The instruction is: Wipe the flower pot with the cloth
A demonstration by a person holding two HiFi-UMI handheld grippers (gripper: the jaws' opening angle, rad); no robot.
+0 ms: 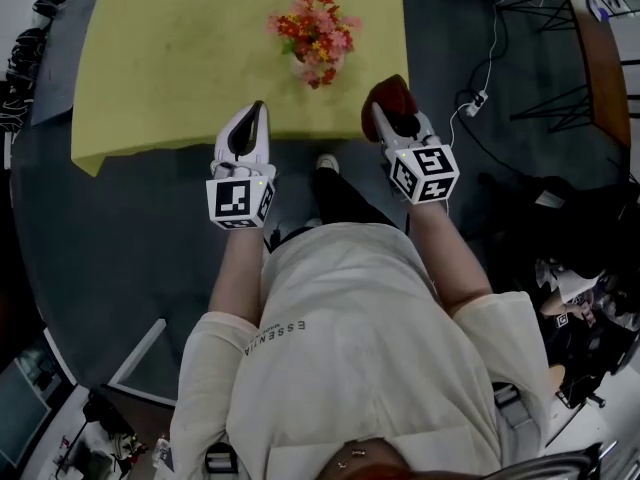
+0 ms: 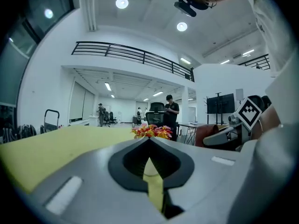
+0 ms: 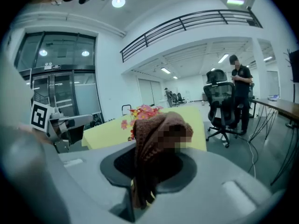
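Note:
The flower pot [image 1: 316, 38] with red, orange and pink flowers stands on the yellow table [image 1: 170, 58], near its front right part. My left gripper [image 1: 257, 110] hovers at the table's front edge, left of the pot. Its jaws are shut with nothing between them, and it points level at the flowers [image 2: 152, 131]. My right gripper [image 1: 386, 111] is just off the table's right front corner, shut on a dark red knitted cloth [image 1: 390, 96]. The cloth [image 3: 156, 143] bulges out over the jaws and hides their tips. Neither gripper touches the pot.
A cable with a plug [image 1: 475, 103] lies on the dark floor right of the table. An office chair [image 3: 219, 106] and a standing person [image 3: 240, 87] are beyond the table's right side. My shoe [image 1: 326, 163] is under the table's front edge.

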